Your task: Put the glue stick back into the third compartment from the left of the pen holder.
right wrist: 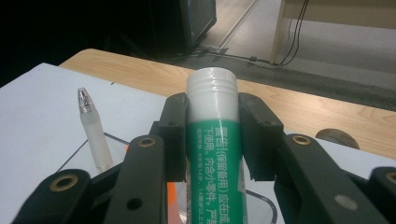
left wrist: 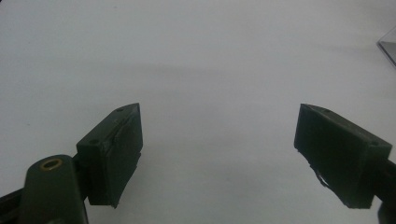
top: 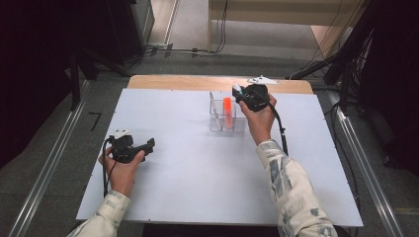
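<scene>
The right gripper (right wrist: 212,135) had its two black jaws clamped on a green-and-white glue stick (right wrist: 214,154), one pad (right wrist: 173,140) against each side of the tube and the white ribbed cap clear above them. From the high view the same gripper (top: 243,96) was held above the far right corner of a clear plastic organiser (top: 226,118) — the step in hand was judged to be carrying the stick to that organiser for stowing. The next move would call for lowering the tube upright into a free compartment before the jaws part; a tilt could catch it on a divider wall. The left gripper (left wrist: 219,154) lay idle with its jaws wide apart and nothing between them, over the bare white table (left wrist: 201,56). The right gripper view gave the printed label and a frosted pen (right wrist: 93,130) standing in the organiser — details too small in the high view. The high view alone gave the layout: an orange item (top: 227,111) in the organiser, and the left gripper (top: 141,148) well apart near the table's left edge.
</scene>
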### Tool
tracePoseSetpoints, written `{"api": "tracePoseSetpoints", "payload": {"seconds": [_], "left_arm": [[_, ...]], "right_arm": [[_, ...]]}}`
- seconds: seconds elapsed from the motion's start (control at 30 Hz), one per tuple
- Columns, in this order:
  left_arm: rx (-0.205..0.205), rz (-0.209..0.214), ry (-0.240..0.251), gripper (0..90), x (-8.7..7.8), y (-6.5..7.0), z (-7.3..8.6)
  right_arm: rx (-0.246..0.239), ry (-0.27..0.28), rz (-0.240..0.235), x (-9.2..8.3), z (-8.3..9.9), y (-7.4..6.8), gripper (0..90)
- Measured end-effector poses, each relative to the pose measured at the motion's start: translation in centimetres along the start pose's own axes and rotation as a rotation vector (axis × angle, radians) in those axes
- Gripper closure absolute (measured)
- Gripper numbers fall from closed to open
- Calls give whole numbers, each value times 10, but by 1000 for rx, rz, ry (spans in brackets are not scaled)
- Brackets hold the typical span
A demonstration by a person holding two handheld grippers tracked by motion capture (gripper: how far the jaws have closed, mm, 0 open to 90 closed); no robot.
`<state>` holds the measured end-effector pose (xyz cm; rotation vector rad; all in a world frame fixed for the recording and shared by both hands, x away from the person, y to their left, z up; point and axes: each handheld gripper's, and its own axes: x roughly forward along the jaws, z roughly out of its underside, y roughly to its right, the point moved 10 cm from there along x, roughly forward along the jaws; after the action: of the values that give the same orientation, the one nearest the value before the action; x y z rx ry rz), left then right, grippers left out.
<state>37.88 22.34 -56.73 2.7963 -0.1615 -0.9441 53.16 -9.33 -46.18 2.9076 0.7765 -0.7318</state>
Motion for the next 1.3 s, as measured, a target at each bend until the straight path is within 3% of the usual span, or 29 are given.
{"api": "tracePoseSetpoints", "payload": {"seconds": [0.83, 1.3], "left_arm": [[-5, 1, 1, 167, 0, -1, 0], [-6, 1, 2, 167, 0, -1, 0]], "right_arm": [[16, 12, 1, 0, -2, 3, 628], [-3, 29, -19, -12, -3, -2, 628]]}}
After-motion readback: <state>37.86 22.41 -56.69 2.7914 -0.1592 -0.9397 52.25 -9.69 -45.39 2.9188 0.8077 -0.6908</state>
